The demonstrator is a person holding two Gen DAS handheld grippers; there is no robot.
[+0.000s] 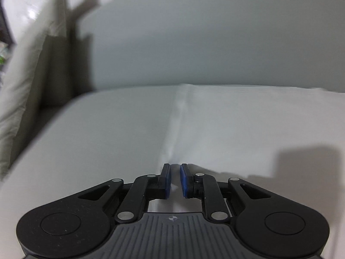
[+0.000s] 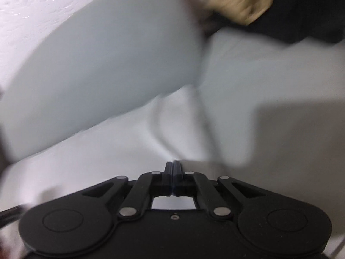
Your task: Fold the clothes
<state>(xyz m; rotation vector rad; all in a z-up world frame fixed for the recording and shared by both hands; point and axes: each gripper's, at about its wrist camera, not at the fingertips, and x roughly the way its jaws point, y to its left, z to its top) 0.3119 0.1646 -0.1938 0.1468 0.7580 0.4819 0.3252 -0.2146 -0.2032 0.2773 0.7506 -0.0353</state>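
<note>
Table (image 1: 194,43): pale grey, smooth, with a rounded edge.
White garment (image 1: 237,125): spread flat on the table, a soft crease running down it.
Pile of clothes (image 2: 280,6): red, tan and black pieces heaped at the table's far right, blurred.

Garment (image 1: 237,125) on bed (image 1: 97,140); clothes pile (image 2: 280,6) behind.

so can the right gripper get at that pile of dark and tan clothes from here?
Probably yes. The pile of clothes lies far ahead of the right gripper, with only bare white surface between. The jaws are shut, apparently on white cloth, so they'd need freeing first.
</note>
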